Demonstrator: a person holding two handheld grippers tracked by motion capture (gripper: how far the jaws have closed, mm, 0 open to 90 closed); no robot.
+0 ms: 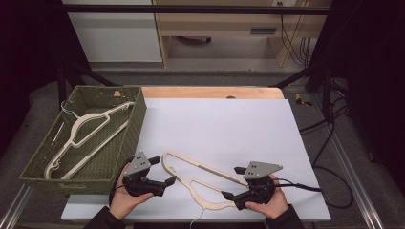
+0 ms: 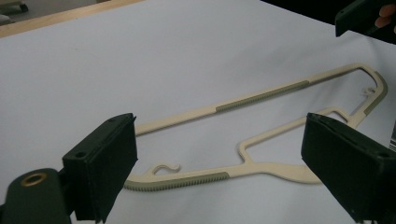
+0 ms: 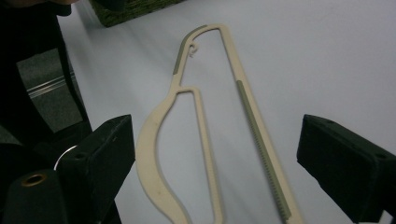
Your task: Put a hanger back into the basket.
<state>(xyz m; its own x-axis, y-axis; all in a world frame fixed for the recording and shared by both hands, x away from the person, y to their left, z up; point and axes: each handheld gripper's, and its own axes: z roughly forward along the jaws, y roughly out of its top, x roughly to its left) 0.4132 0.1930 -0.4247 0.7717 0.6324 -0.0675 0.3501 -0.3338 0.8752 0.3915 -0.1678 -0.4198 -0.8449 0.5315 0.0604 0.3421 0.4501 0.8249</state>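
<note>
Cream hanger (image 1: 200,179) lies flat on the white bench (image 1: 229,124), between both grippers, touching neither. Left gripper (image 1: 161,170) jaws spread at its one end; right gripper (image 1: 231,182) jaws spread, hanger lying ahead between them.

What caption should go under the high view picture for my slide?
Two open grippers, left gripper and right gripper, flank a cream hanger beside a woven basket.

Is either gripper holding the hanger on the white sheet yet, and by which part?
Nothing is held. Left gripper and right gripper are open beside the hanger.
</note>
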